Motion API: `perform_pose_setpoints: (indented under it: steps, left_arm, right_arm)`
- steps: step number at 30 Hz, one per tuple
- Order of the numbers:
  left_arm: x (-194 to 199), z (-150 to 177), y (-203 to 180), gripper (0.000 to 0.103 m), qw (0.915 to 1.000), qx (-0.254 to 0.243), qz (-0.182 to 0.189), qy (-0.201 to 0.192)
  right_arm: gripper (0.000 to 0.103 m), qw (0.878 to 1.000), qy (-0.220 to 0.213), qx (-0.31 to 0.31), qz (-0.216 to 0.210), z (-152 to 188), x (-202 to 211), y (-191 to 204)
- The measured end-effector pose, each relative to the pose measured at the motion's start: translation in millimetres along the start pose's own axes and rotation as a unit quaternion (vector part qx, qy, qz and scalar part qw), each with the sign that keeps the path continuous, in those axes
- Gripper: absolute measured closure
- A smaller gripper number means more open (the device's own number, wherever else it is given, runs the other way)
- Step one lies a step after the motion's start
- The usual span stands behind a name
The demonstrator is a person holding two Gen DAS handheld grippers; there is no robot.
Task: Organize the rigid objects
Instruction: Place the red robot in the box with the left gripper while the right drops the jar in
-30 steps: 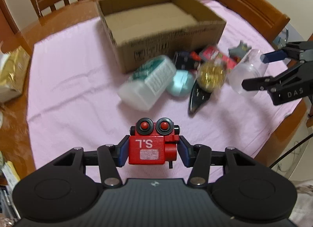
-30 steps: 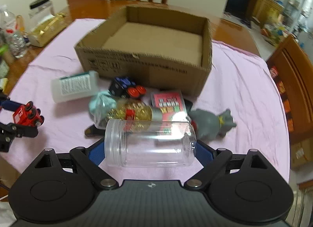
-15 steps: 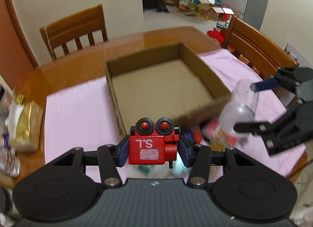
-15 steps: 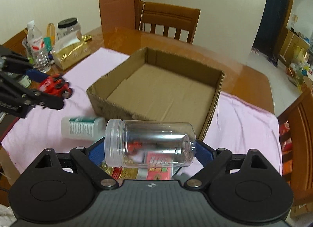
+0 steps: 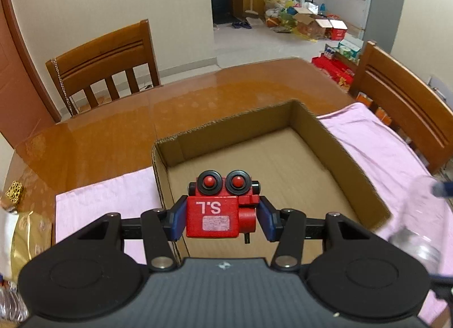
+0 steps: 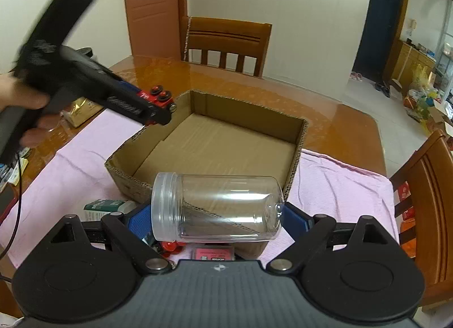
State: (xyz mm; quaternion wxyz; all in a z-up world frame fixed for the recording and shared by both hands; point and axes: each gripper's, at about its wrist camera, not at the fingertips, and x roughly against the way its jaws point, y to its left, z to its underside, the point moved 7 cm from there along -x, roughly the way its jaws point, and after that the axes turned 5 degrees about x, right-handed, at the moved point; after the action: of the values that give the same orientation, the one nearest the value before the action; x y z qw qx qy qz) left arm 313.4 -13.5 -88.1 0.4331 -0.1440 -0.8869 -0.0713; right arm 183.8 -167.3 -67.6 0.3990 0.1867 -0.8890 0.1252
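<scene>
Your left gripper [image 5: 223, 216] stays clamped on the red robot toy [image 5: 222, 209], its blue pads pressed to the toy's flanks, and what lies beneath it has changed: a second ago the toy hung over bare pink cloth with the pile of loose things ahead, whereas now it sits above the near-left corner of the cardboard box [image 5: 339, 152], just inside the rim. From the right wrist view the same toy [image 6: 158, 96] shows over the box's left wall, in your hand [image 6: 19, 96]. Your right gripper [image 6: 218, 220] holds the clear plastic jar [image 6: 218, 206] lying sideways, its jaws spread wide yet closed on the jar's two ends; it has risen off the table and now hovers just short of the box's near wall, not yet over the opening. Below the jar a few leftovers peek out on the pink cloth [image 6: 339, 186]: a white bottle with a green label [image 6: 104, 205], something red and a pink card. Beyond, the box floor is still bare and the glossy table [image 5: 198, 107] runs to the wooden chairs [image 6: 226, 42]. My reading is that the toy is ready to be lowered and let go, and the jar needs a little more forward travel first.
</scene>
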Motion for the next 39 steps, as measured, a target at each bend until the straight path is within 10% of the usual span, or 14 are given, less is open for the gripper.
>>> perform_pose_setpoints:
  steps: [7,11,39]
  left_arm:
    - [-42,-14,8,0.053,0.9998,0.014,-0.003,0.015]
    - [-52,-21,16,0.007,0.9992,0.024,-0.031,-0.009]
    - [66,73,51,0.002,0.9907,0.091,-0.08,-0.062]
  right_arm:
    - [0.008,1.0,0.003,-0.006,0.021,-2,-1,-10]
    - [0.008,1.0,0.006,-0.013,0.028,-5,-3,-13]
    - [0.008,0.999,0.023,0.022,0.037,-72,-94,-33]
